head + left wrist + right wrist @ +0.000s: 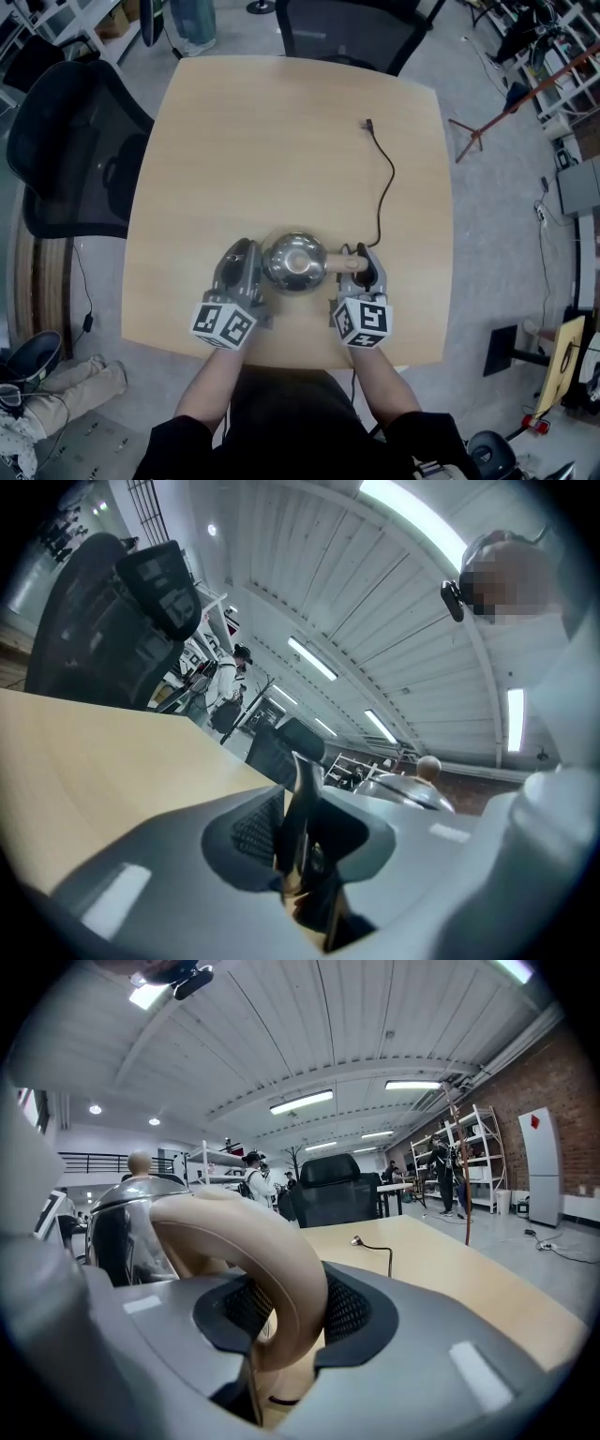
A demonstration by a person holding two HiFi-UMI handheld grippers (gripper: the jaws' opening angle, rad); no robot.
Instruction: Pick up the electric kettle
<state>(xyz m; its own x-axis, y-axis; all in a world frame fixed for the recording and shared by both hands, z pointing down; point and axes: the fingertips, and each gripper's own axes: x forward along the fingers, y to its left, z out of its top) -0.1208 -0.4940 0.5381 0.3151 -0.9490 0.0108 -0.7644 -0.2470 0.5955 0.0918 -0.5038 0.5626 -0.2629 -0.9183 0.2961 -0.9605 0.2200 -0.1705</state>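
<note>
**Kettle gripped by handle and steadied at the far side**

The electric kettle [294, 261] stands on the table [281, 131] close to its near edge, between the two tools. Its body is polished metal, rounded and probably slippery, so pads on the bare wall would likely slide. It is stiff, though, and not fragile. How much water is in it cannot be seen, so it may be heavier than it looks.

The best place to hold it is the cream handle [272, 1269], a thick, smooth loop on the kettle's right. The right gripper [356, 265] already clamps this loop, with a pad on each side of it.

The left gripper [246, 269] is at the kettle's left. Its jaws are drawn in close about a thin dark upright edge [300, 808] — I take this to be the spout's lip. One pad touches it, but I cannot tell whether the other presses too. A thin lip gives poor purchase, so it is better used as a steadying point than a lifting one.

A cord [386, 183] trails from beside the handle toward the far right — it may drag when the kettle is lifted.
</note>
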